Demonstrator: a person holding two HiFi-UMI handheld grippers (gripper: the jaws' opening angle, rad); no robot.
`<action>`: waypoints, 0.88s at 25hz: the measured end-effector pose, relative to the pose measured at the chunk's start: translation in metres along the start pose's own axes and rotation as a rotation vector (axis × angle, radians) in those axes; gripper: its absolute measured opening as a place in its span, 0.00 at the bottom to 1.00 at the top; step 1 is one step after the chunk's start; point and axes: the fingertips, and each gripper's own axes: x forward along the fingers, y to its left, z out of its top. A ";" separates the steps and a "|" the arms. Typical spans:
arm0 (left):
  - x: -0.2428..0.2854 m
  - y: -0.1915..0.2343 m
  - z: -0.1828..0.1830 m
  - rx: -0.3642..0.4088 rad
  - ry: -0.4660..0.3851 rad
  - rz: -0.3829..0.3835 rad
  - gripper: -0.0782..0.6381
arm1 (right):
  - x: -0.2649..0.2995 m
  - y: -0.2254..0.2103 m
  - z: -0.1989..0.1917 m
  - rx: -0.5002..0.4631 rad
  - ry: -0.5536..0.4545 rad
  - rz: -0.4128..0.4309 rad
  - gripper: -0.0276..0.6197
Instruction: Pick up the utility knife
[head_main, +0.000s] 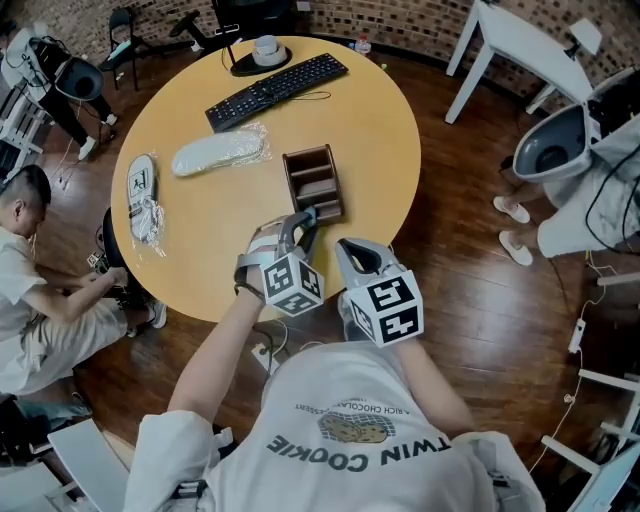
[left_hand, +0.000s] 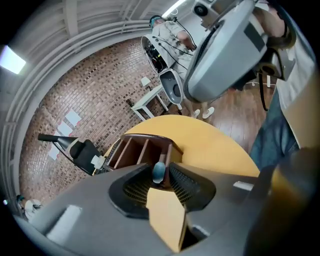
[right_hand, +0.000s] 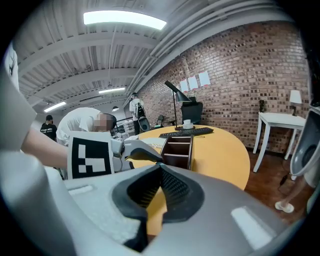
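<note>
L gripper (head_main: 304, 220) jaws apart round utility knife (left_hand: 159, 171) at organizer's (head_main: 314, 180) near wall; R gripper's (right_hand: 159, 172) together, near table (head_main: 400, 205) rim.

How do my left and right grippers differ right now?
The left gripper is at the wooden organizer; the right gripper is short of it. Left jaws stand apart with a bluish rounded tip between them; right jaws meet at their tips, empty. Both point toward the organizer.

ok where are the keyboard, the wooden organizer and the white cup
keyboard (head_main: 277, 90), head view, middle of the keys
wooden organizer (head_main: 308, 153), head view, far rim
white cup (head_main: 266, 47), head view, its top
</note>
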 end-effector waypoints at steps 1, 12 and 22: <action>0.002 -0.001 -0.002 0.016 0.014 -0.006 0.27 | 0.000 -0.001 0.000 0.001 0.001 0.001 0.05; -0.003 -0.004 0.001 0.084 0.026 -0.057 0.21 | -0.006 0.009 -0.002 0.008 0.001 0.008 0.05; -0.010 0.010 0.008 0.000 -0.015 -0.061 0.21 | -0.001 0.006 -0.001 0.015 -0.003 -0.002 0.05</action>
